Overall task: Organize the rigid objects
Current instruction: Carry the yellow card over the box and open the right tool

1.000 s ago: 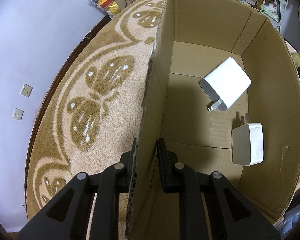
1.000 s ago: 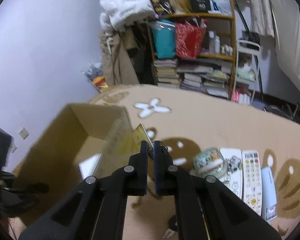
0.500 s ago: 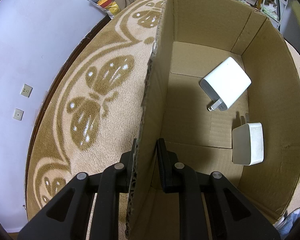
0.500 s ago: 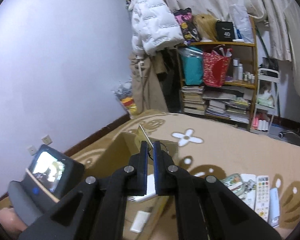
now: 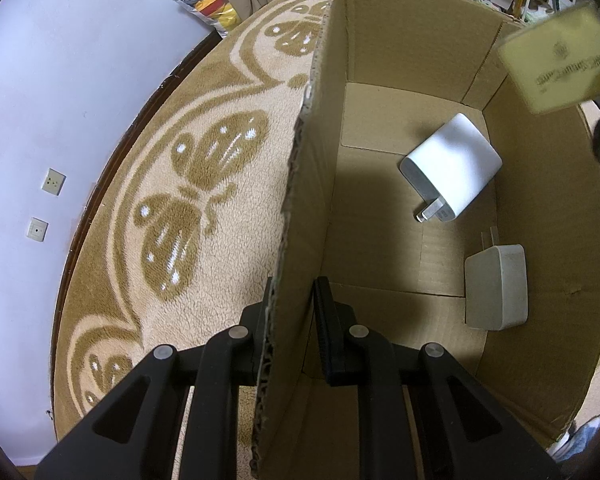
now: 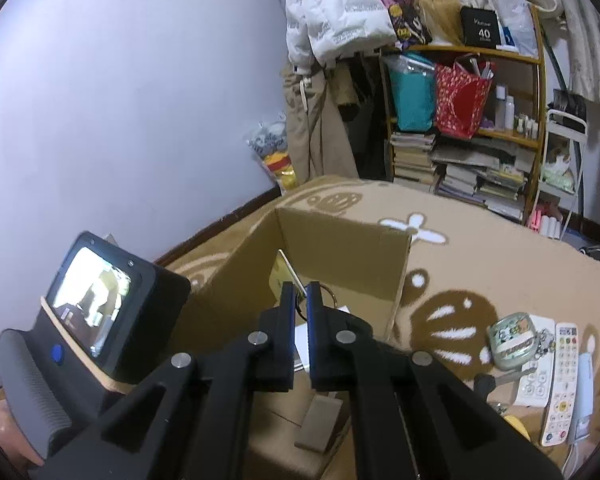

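- Where the left hand-held gripper (image 5: 292,300) points steeply down, its two black fingers are clenched on the near wall of an open cardboard box (image 5: 400,40), one finger outside the wall, one inside.
- Box: plain brown corrugated card, raw fluted edge along the top, flaps forming the bottom; it stands on a fleecy beige rug (image 5: 204,160) with darker brown butterfly and flower shapes.
- On the box bottom: a white square charger (image 5: 456,168), smooth plastic with rounded corners, metal prongs toward the camera; near it, by the right wall, a smaller off-white adapter (image 5: 496,288), prongs pointing to the far wall. The two lie apart.
- The right hand-held gripper (image 6: 300,296) is shut tight on a pale yellow card (image 5: 560,60) with a metal ring hanging beside it; flat, thin, printed on one face.
- The card stands out past the fingertips and hangs above the open box, over its far right corner in the left wrist view, blurred there.
- On the rug right of the box: a small round tin (image 6: 512,340) and two white remote controls (image 6: 560,380), side by side.
- Behind: pale wall, wooden shelf (image 6: 480,52) with bags and stacked books.
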### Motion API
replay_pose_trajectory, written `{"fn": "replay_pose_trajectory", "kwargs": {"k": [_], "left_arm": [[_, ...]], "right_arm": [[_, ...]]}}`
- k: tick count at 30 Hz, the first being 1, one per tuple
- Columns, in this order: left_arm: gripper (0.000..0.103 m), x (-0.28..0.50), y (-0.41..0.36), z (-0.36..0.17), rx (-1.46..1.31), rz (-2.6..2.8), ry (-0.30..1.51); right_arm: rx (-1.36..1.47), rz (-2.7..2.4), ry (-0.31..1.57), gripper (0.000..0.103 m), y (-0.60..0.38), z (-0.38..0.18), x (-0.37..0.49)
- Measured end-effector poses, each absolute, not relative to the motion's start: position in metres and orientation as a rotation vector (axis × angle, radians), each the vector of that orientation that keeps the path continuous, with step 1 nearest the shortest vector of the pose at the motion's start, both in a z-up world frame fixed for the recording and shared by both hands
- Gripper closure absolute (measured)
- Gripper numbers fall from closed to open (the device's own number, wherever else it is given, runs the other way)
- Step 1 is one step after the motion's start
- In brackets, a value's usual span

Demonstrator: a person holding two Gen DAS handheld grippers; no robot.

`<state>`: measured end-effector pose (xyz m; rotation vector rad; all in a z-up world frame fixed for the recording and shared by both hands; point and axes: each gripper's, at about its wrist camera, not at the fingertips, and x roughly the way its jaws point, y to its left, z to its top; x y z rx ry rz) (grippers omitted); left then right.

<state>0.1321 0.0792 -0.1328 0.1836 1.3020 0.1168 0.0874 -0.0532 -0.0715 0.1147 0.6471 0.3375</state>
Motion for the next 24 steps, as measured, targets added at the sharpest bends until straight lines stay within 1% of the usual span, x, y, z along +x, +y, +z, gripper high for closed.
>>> {"fn": "replay_pose_trajectory", "kwargs": {"k": [5, 11, 16, 17, 18, 19, 20, 21, 24], "left_arm": [[0.087, 0.132, 0.079, -0.132, 0.188, 0.117, 1.301], [0.087, 0.132, 0.079, -0.132, 0.189, 0.117, 1.301], [0.087, 0.132, 0.079, -0.132, 0.191, 0.117, 1.301], [0.087, 0.132, 0.079, -0.131, 0.191, 0.117, 1.302], [0.087, 0.132, 0.079, -0.132, 0.19, 0.118, 1.302], [0.087, 0.132, 0.079, -0.132, 0.188, 0.116, 1.302], [0.087, 0.132, 0.079, -0.132, 0.187, 0.117, 1.302], [0.087, 0.132, 0.079, -0.132, 0.187, 0.116, 1.302], [0.087, 0.132, 0.079, -0.132, 0.186, 0.116, 1.302]], "right_arm": [[0.109, 0.328, 0.678, 0.096, -0.051, -0.076, 0.089], [0.092, 0.309, 0.663, 0.095, -0.053, -0.071, 0.085], [0.093, 0.286, 0.657, 0.087, -0.059, -0.068, 0.083], [0.09, 0.273, 0.655, 0.079, -0.062, -0.067, 0.083], [0.093, 0.256, 0.652, 0.062, -0.065, -0.066, 0.083], [0.104, 0.241, 0.647, 0.051, -0.069, -0.064, 0.082], [0.115, 0.227, 0.638, 0.031, -0.072, -0.063, 0.083], [0.127, 0.208, 0.623, 0.021, -0.077, -0.061, 0.083], [0.144, 0.163, 0.612, 0.015, -0.088, -0.058, 0.084]]}}
